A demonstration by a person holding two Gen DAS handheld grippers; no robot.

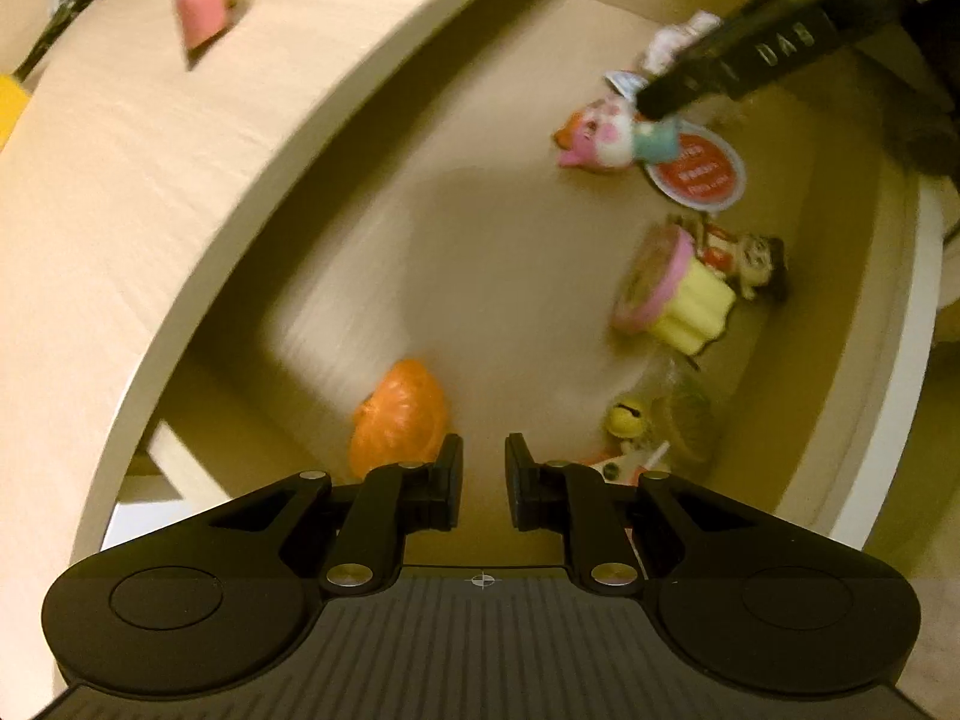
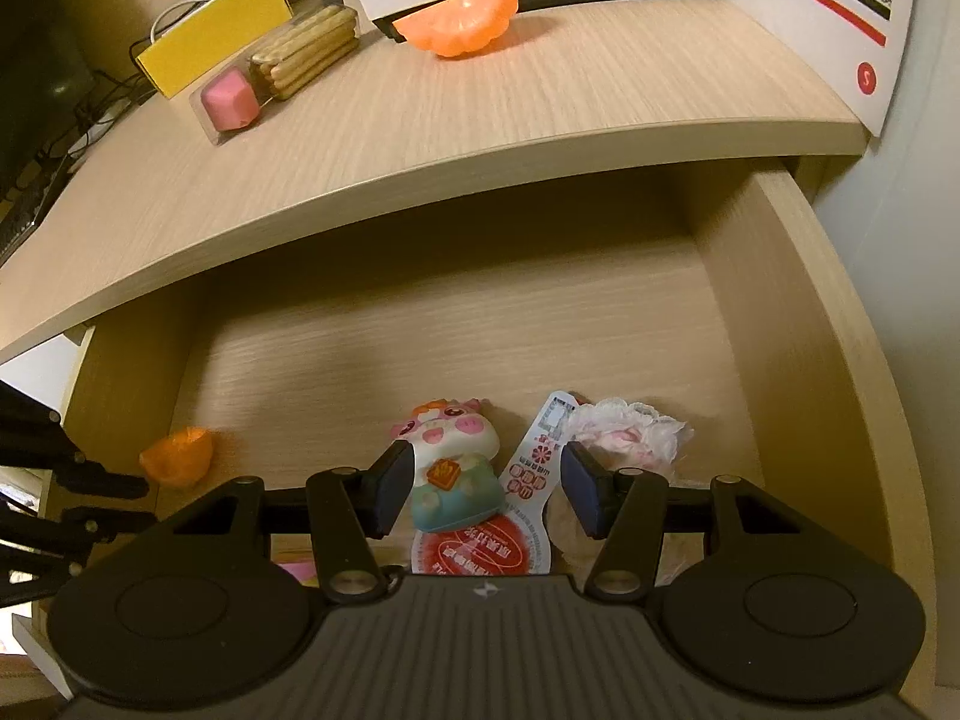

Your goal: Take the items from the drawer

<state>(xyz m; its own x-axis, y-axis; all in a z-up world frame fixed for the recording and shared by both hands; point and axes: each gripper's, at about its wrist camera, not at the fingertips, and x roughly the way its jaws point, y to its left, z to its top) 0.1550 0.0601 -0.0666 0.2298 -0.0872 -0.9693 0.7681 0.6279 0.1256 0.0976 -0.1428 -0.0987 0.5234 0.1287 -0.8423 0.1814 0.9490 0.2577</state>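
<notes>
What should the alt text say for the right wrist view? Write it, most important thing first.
The right gripper hangs over an open light-wood drawer, jaws apart around a pink-and-white squishy pig toy lying beside a red-and-white paper tag. An orange translucent plastic shell lies at the drawer's left; another sits on the desktop above.

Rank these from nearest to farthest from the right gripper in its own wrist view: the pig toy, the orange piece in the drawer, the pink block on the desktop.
1. Pig toy: between the right gripper fingers.
2. Orange piece: drawer floor, far left.
3. Pink block: up on the desktop, left.
</notes>
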